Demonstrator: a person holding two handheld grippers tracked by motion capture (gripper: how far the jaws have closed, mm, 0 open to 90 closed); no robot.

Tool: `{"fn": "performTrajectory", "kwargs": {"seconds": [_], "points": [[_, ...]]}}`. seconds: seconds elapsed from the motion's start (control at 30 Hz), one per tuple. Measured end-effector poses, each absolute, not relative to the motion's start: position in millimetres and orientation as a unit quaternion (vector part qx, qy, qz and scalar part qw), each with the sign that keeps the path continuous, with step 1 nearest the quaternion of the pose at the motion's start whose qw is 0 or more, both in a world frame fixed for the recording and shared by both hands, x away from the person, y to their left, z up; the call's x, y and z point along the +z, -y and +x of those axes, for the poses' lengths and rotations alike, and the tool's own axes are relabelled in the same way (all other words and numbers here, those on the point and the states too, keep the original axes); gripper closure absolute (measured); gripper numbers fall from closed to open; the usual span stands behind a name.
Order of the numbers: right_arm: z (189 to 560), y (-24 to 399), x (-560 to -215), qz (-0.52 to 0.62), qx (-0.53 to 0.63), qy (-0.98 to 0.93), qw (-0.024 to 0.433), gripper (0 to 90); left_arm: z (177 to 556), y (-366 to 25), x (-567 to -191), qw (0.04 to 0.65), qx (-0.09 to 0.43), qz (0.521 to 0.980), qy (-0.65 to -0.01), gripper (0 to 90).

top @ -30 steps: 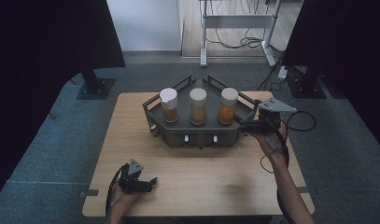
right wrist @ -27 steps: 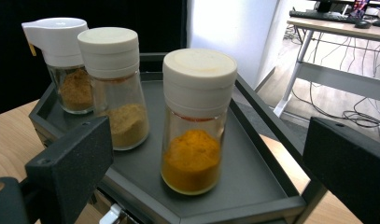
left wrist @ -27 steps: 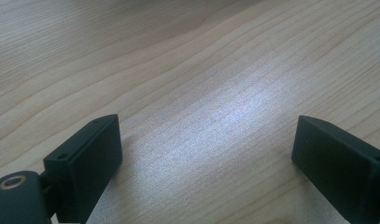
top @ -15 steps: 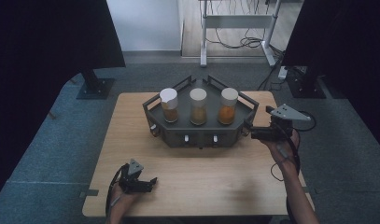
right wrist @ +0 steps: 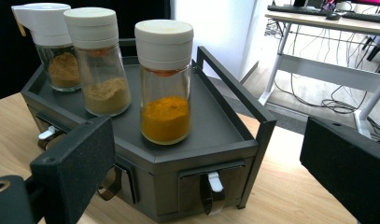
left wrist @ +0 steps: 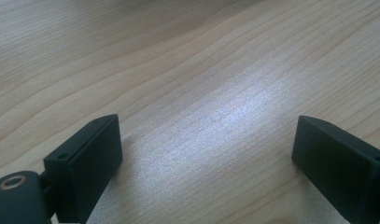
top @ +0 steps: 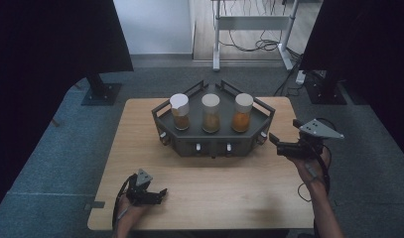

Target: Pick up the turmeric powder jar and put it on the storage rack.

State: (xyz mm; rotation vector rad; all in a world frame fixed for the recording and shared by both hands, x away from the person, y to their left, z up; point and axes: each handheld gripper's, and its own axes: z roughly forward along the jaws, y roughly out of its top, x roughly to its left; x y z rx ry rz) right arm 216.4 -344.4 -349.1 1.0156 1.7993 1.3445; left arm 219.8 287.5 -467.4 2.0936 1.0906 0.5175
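Currently, the right claw is held above the right edge of the tabletop, just beside the right end of the dark rack, without touching it. Its jaws are spread wide apart and nothing is gripped between them. In the right gripper view the right claw faces the rack's near corner, where a small drawer with a pale handle is seen at the front.

Three glass spice jars with white caps are stood upright on the rack's tray. The jar of orange powder is placed nearest the right claw; in the right gripper view this orange jar is framed between the jaws but well clear of them. The middle jar, holding tan powder, is set beside it, and the left jar, with a spouted cap, is set at the far end. The jars are stood apart from one another.

The left claw is rested low at the front left of the tabletop, well apart from the rack. In the left gripper view the left claw is seen released, its jaws parted over bare wood grain with nothing held.
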Motion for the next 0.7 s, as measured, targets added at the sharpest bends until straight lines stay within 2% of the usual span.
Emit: {"fn": "performTrajectory", "kwargs": {"seconds": [0.7], "points": [[199, 351, -359, 0.394, 0.504, -0.691, 0.336, 3.5, 220, -288, -467, 0.354, 0.201, 0.810, -0.421, 7.9]]}}
